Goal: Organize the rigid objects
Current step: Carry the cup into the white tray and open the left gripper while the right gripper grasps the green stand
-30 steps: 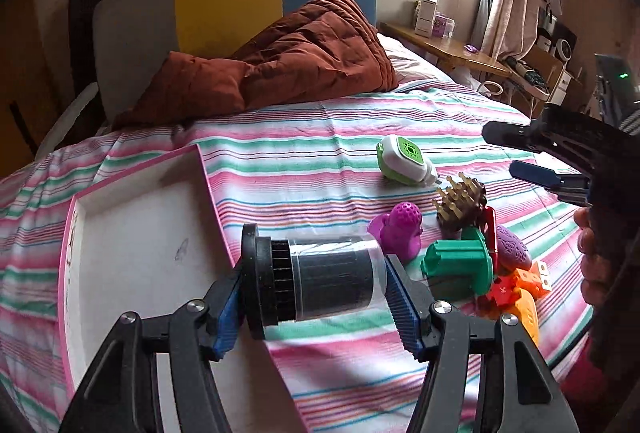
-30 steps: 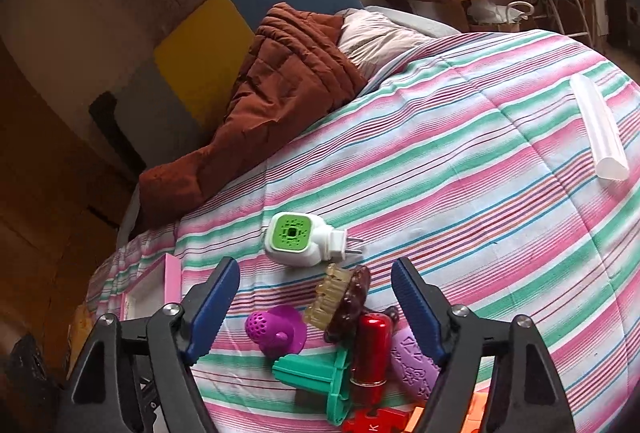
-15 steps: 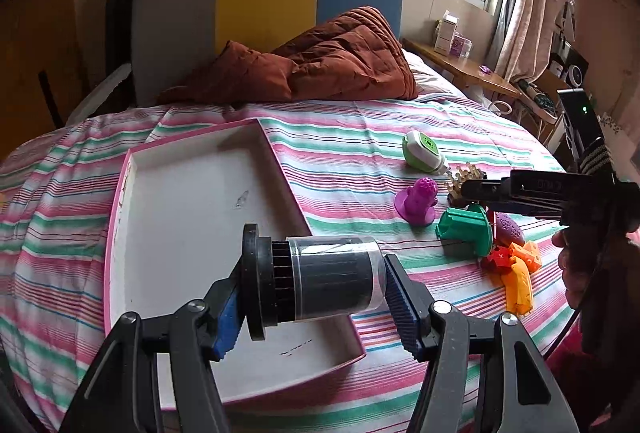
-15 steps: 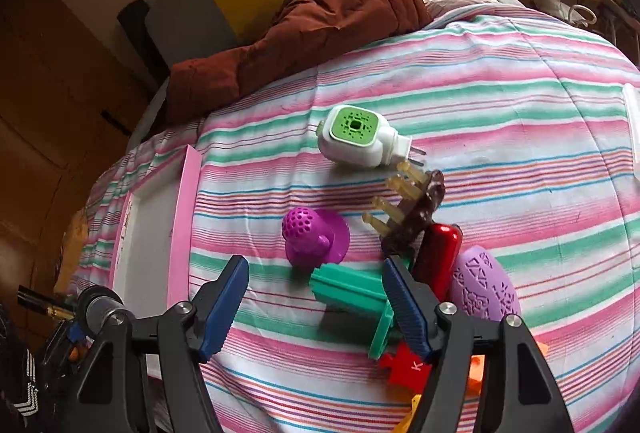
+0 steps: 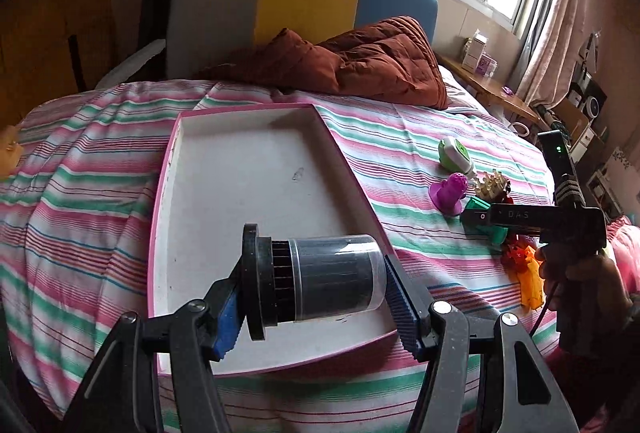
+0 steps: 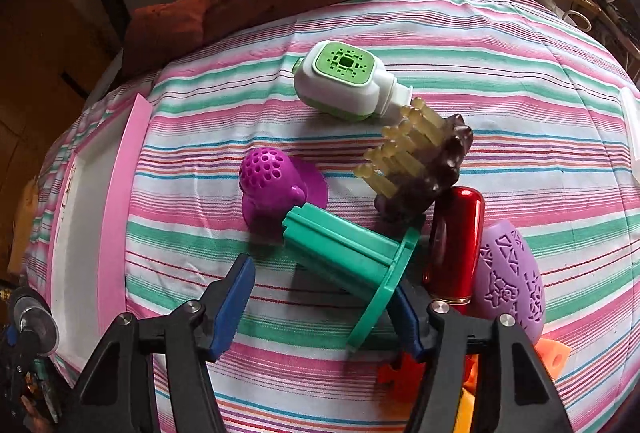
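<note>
My left gripper (image 5: 316,309) is shut on a black ribbed cylinder with a clear cap (image 5: 336,277), held sideways above the near end of a white tray with a pink rim (image 5: 248,169). Over the toy pile, my right gripper (image 6: 322,293) points steeply down and its jaws are closing. A green flanged piece (image 6: 344,253) lies between them. The right pad sits behind its flange; the left pad stands apart from it. Around it lie a purple perforated toy (image 6: 272,185), a brown peg brush (image 6: 424,161), a red cylinder (image 6: 456,241) and a lilac egg (image 6: 512,273).
A white and green plug-in device (image 6: 344,81) lies beyond the pile, and orange pieces (image 6: 556,353) sit at its near side. A brown quilt (image 5: 360,61) is bunched at the headboard. The tray rim (image 6: 120,201) runs left of the toys. A hand (image 5: 580,281) holds the right gripper.
The left gripper has carried the cylinder leftward until it hangs over the tray. The right gripper has dropped and tilted down onto the toy pile, and its jaws have narrowed around the green piece.
</note>
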Action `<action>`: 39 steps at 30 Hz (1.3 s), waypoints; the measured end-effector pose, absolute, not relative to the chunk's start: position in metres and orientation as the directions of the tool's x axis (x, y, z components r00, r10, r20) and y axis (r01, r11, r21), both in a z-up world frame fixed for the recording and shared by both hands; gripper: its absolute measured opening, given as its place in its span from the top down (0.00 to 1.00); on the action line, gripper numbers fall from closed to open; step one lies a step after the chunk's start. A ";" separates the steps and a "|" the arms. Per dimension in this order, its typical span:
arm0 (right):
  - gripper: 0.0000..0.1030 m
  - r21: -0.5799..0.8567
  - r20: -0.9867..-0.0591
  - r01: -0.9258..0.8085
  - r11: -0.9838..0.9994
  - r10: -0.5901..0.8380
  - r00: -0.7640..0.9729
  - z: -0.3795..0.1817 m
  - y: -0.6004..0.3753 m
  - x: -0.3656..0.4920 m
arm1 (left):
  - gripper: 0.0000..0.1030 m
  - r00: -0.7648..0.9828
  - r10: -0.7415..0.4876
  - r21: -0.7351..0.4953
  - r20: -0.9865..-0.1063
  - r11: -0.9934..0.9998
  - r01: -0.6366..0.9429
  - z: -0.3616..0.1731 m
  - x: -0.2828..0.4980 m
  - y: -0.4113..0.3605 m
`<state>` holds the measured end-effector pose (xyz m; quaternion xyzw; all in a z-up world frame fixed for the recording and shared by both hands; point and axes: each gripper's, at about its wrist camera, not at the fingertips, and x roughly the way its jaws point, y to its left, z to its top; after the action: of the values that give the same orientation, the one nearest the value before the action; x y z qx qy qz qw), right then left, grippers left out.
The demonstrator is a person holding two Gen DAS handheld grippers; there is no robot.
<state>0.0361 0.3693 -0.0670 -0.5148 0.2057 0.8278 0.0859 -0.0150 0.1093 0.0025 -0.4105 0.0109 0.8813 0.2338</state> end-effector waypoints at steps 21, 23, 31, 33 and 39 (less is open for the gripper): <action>0.79 0.136 -0.899 -0.375 -0.917 0.045 -0.436 -0.058 0.359 0.040 | 0.39 -0.535 0.388 -0.246 -0.750 -0.915 -0.319 0.002 -0.075 0.075; 0.79 0.150 -0.900 -0.376 -0.914 0.032 -0.435 -0.059 0.359 0.040 | 0.39 -0.534 0.374 -0.239 -0.758 -0.921 -0.307 0.001 -0.091 0.076; 0.80 0.131 -0.900 -0.366 -0.921 0.044 -0.433 -0.053 0.352 0.040 | 0.39 -0.559 0.295 -0.144 -0.775 -0.943 -0.299 -0.012 -0.163 0.094; 0.80 0.122 -0.900 -0.358 -0.926 0.048 -0.432 -0.052 0.350 0.040 | 0.38 -0.558 0.274 -0.119 -0.783 -0.947 -0.299 -0.017 -0.177 0.100; 0.79 0.115 -0.900 -0.350 -0.930 0.052 -0.433 -0.052 0.346 0.038 | 0.34 -0.565 0.199 -0.052 -0.801 -0.963 -0.266 -0.033 -0.200 0.105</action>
<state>0.0378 0.3463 -0.0522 -0.5187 0.1437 0.8341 0.1206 -0.2004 0.1053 -0.0330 -0.4474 0.0373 0.8838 0.1315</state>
